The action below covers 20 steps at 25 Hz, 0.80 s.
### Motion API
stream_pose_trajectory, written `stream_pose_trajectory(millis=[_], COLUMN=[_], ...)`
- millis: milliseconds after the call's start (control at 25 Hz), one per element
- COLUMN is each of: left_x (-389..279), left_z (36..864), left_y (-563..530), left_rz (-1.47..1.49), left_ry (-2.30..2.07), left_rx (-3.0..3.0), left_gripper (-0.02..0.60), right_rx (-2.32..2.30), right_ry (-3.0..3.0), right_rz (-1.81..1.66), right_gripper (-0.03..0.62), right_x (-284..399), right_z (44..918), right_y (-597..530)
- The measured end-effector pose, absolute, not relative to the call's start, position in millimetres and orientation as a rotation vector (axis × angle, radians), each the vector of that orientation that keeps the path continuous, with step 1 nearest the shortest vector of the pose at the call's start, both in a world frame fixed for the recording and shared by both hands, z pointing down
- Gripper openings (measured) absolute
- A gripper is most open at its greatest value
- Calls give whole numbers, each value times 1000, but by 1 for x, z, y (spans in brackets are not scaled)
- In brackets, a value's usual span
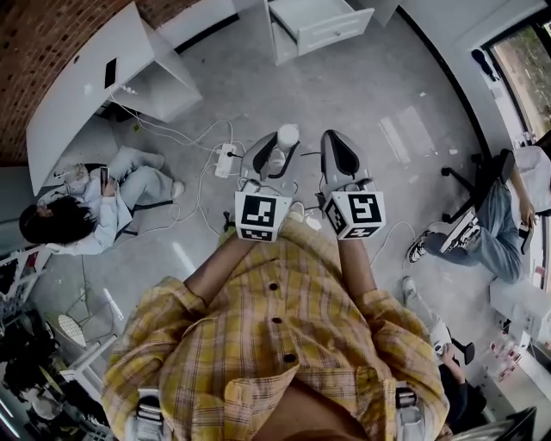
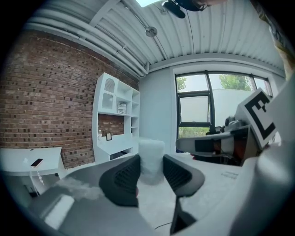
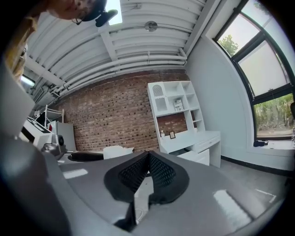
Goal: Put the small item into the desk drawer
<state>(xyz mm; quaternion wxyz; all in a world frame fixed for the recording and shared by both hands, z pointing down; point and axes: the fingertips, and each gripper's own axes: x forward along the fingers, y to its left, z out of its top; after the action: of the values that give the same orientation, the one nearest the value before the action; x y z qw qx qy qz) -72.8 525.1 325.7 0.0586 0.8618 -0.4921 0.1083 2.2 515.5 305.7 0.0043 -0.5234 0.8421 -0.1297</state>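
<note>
**Holding the small item, well short of the open drawer**

Gripping is confirmed at the left hand-held gripper (image 2: 151, 177): the small item (image 2: 151, 159), a pale, whitish, roughly cylindrical piece, stands upright between its two dark ribbed pads, which press on it from both sides. In the head view the same small item (image 1: 287, 136) shows at the tip of the left hand-held gripper (image 1: 277, 157), over the grey floor (image 1: 387, 112).

The right hand-held gripper (image 3: 148, 169) has its jaws brought together, pads meeting, with nothing between them. In the head view the right hand-held gripper (image 1: 337, 159) lies just beside the left one, both held out in front of the person's yellow checked shirt (image 1: 284, 336). Both point nearly level.

The drawer (image 1: 323, 24) stands pulled out at the top of the head view, well apart from both hand-held grippers. The right gripper view shows that drawer (image 3: 197, 156) projecting from a white table (image 3: 196, 138) with shelving above it, set against a brick wall (image 3: 110, 120).

A power strip (image 1: 225, 159) with trailing white cables lies on the floor near the left hand-held gripper. One person (image 1: 95, 202) sits on the floor at the left; another (image 1: 491, 228) sits at the right.
</note>
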Motion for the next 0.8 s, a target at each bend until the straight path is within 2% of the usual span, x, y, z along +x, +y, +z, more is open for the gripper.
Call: stream_pose_trajectory(millis=[320,800], left_x=[-57,-44], left_z=[347,344], left_y=[460,249], left_rz=[302,248], left_ry=[-1466,-1451], left_rx=[2600,2584], left_gripper=[166,166], right_rx=[-1668,-1686], right_ry=[2639,2707], right_rz=[-412,-403], right_gripper=[-9,-9], right_x=[22,30], right_z=[324,325], right_y=[452,256])
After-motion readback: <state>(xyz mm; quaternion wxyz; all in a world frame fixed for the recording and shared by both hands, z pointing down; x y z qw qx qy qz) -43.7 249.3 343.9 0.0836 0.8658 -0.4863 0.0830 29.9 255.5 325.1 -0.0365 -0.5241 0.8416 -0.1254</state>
